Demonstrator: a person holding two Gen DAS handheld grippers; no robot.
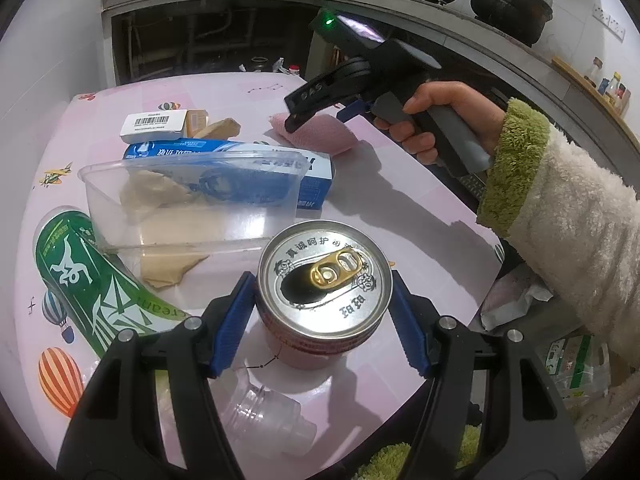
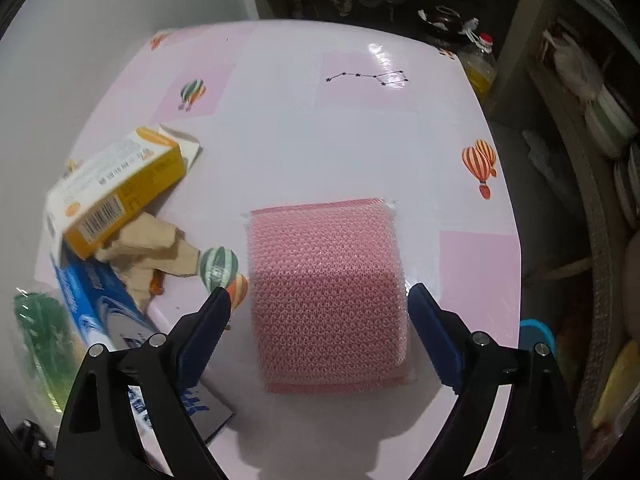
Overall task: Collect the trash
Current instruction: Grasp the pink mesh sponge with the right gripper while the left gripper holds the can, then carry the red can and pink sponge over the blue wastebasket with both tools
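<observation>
Left wrist view, pink balloon-print tabletop point(image 1: 400, 184) beneath dark kitchen shelving, clear plastic tub point(image 1: 192, 200), blue carton point(image 1: 240, 160), left gripper point(image 1: 320, 320) clamping opened drink can point(image 1: 324, 280), right gripper point(image 2: 320, 308) spread wide, straddling pink mesh sponge point(image 2: 328, 296).

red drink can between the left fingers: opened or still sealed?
Opened. The red drink can with the silver top stands upright; its gold pull tab is lifted back and a dark mouth hole shows beside it. Contents: cannot tell.
</observation>
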